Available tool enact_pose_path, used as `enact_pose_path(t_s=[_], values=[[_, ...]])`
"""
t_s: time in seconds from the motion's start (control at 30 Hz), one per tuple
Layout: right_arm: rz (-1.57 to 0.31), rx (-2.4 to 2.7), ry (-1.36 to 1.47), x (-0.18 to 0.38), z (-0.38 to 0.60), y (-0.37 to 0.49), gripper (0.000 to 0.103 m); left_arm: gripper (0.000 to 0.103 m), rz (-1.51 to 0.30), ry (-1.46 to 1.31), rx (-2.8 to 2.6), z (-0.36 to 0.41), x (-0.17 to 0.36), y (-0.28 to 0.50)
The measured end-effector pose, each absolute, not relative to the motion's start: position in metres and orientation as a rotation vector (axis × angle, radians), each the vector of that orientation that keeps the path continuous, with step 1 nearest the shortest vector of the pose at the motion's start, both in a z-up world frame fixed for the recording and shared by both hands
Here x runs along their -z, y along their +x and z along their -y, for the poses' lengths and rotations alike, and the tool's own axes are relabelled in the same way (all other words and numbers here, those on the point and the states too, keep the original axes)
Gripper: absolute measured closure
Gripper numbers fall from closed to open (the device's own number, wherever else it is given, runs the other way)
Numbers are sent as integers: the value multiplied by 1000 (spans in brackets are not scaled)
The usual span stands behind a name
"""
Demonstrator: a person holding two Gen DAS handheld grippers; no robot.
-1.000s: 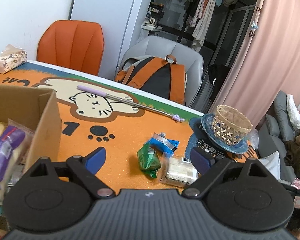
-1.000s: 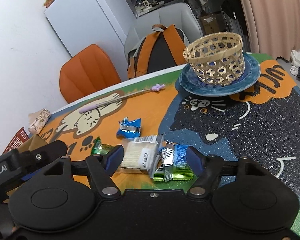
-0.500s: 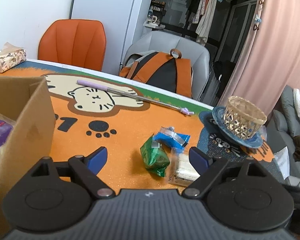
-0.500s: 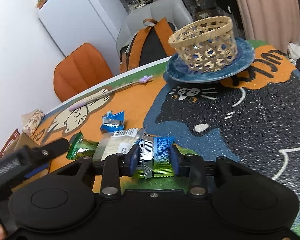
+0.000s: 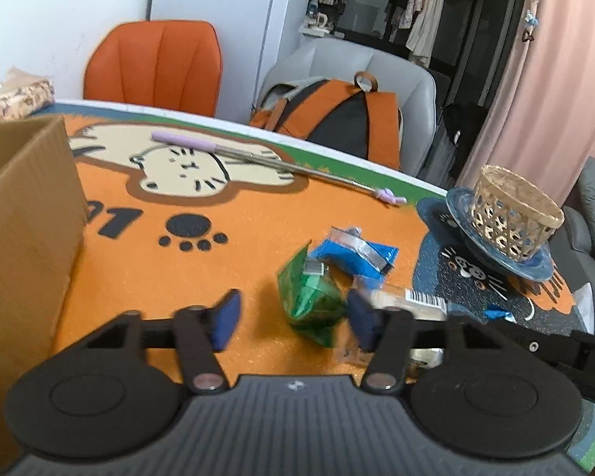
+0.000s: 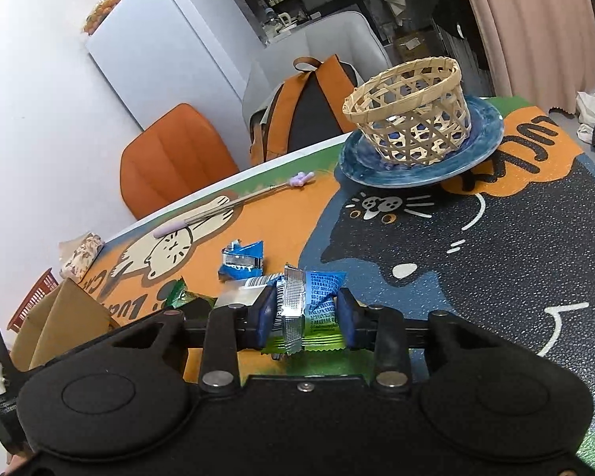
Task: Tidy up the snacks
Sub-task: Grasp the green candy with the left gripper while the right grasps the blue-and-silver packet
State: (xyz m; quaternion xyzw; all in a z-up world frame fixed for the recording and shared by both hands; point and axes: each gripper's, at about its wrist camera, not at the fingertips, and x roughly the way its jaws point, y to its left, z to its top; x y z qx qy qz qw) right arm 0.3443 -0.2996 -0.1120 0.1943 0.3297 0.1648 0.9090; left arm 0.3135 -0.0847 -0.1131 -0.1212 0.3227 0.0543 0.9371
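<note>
Several snack packets lie on the cat-print mat. In the left wrist view a green packet (image 5: 309, 301) sits between the fingers of my left gripper (image 5: 293, 321). Its jaws are closing: the right pad (image 5: 363, 323) is at the packet's edge, while the left pad (image 5: 226, 319) stands clear of it. My right gripper (image 6: 307, 317) is shut on a blue-and-green foil packet (image 6: 317, 301), squeezed between both pads just above the mat. A blue packet (image 5: 355, 254) and a white cracker packet (image 5: 412, 301) lie just beyond the green one. The cardboard box (image 5: 23, 218) stands at the left.
A wicker basket (image 6: 408, 111) sits on a blue plate (image 6: 480, 146) at the table's far right. A purple-handled metal stick (image 5: 258, 156) lies across the mat. A tissue pack (image 5: 20, 93), an orange chair (image 5: 154, 67) and a backpack (image 5: 337, 119) on a grey chair lie beyond the far edge.
The left gripper has sunk toward the green packet and its jaws have narrowed around it. The right gripper closed on the blue-and-green packet and has held it since.
</note>
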Motion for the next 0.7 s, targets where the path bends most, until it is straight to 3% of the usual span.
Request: enact_pose_path(t_s=[0.03, 0.27, 0.3, 0.43, 0.7], values=[[-683, -338, 398, 113, 299, 345, 69, 75, -674, -256, -94, 85, 114, 314], [-671, -330, 377, 113, 293, 342, 69, 84, -663, -261, -76, 85, 104, 298], [-677, -329, 380, 114, 292, 343, 69, 92, -662, -262, -71, 85, 102, 295], [-673, -364, 406, 106, 286, 340, 69, 103, -649, -275, -60, 79, 90, 283], [-639, -384, 387, 89, 275, 325, 69, 103, -632, -314, -54, 62, 81, 262]])
